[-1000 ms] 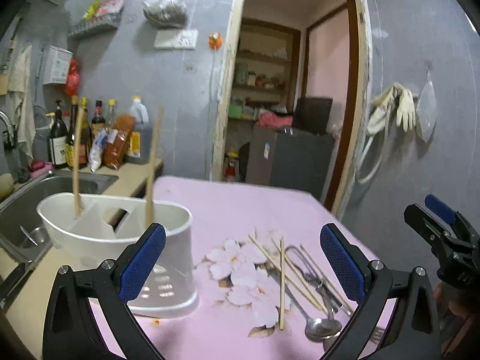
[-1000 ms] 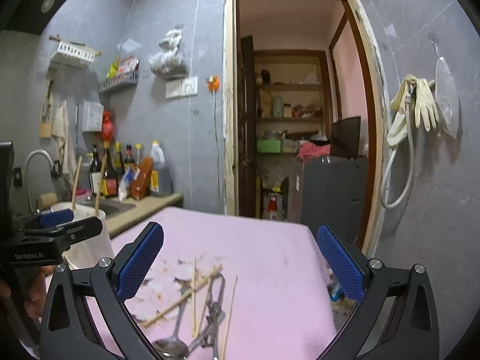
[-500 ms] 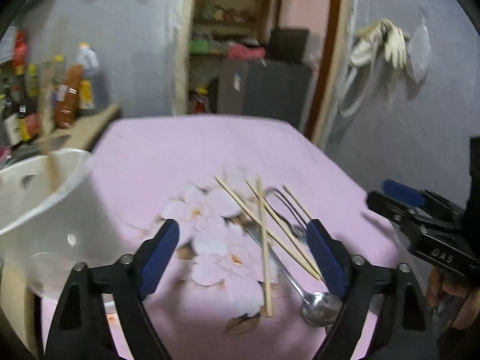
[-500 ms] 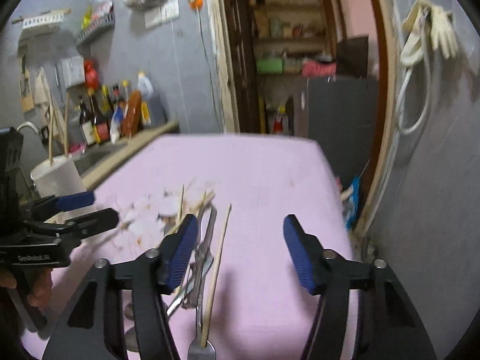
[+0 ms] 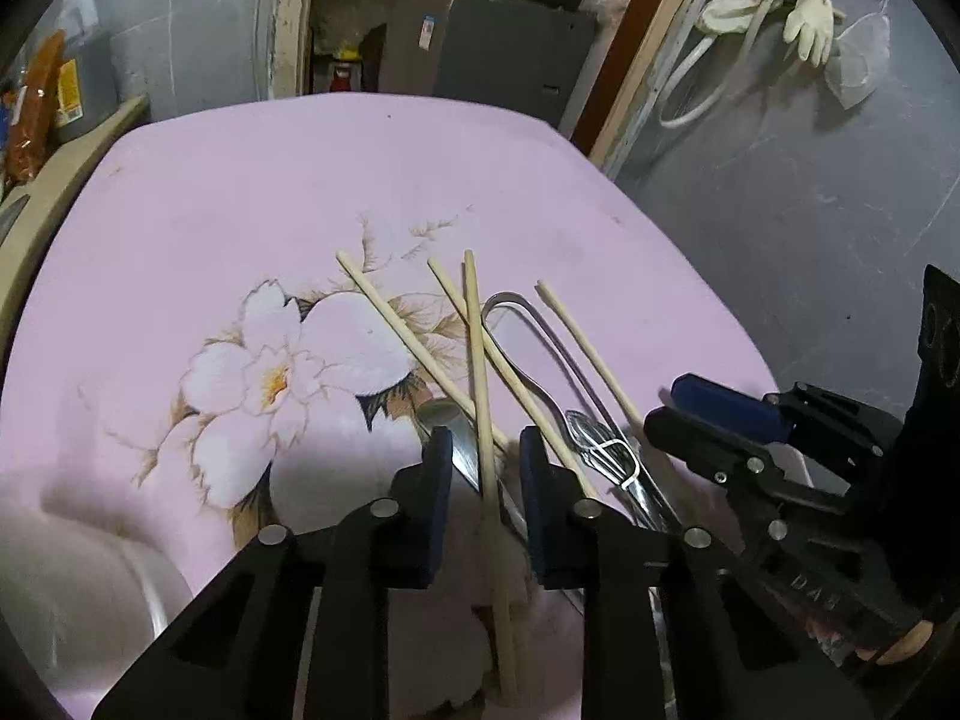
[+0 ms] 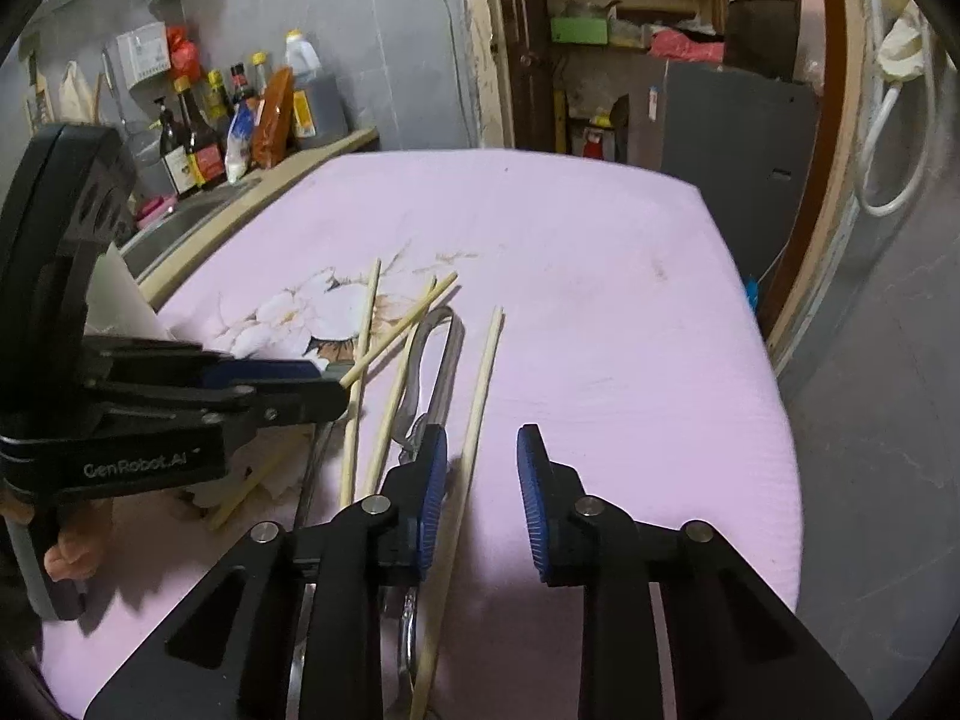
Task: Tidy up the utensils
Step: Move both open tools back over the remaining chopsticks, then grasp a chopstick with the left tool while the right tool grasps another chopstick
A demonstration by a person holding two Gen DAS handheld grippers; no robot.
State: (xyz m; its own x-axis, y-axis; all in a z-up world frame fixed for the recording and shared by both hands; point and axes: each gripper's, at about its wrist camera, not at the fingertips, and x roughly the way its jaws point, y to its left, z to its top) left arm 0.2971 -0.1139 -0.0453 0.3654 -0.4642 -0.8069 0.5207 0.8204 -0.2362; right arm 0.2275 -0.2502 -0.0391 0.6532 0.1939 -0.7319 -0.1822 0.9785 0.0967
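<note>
Several wooden chopsticks lie crossed with a metal spoon [image 5: 456, 450] and a wire utensil [image 5: 603, 453] on the pink flowered tablecloth [image 5: 240, 210]. My left gripper [image 5: 483, 471] hangs low over the pile. Its jaws are closing, one chopstick [image 5: 477, 360] runs between them, and the pads stand clear of it. My right gripper [image 6: 480, 480] is closing too, around the rightmost chopstick [image 6: 483, 378], which lies by the left pad with a gap to the right pad. Each gripper also shows in the other's view: the right gripper [image 5: 666, 405] and the left gripper [image 6: 336, 387].
A white utensil holder [image 5: 78, 594] stands at the table's near left corner. Bottles [image 6: 198, 138] line a counter by the sink at the left. A doorway with a dark cabinet [image 6: 732, 120] lies beyond the table's far edge. The floor drops away on the right.
Both grippers have tipped downward and come in low over the utensil pile. Their jaws have narrowed from wide open, each now around a chopstick. The holder has slid to the frame's edge.
</note>
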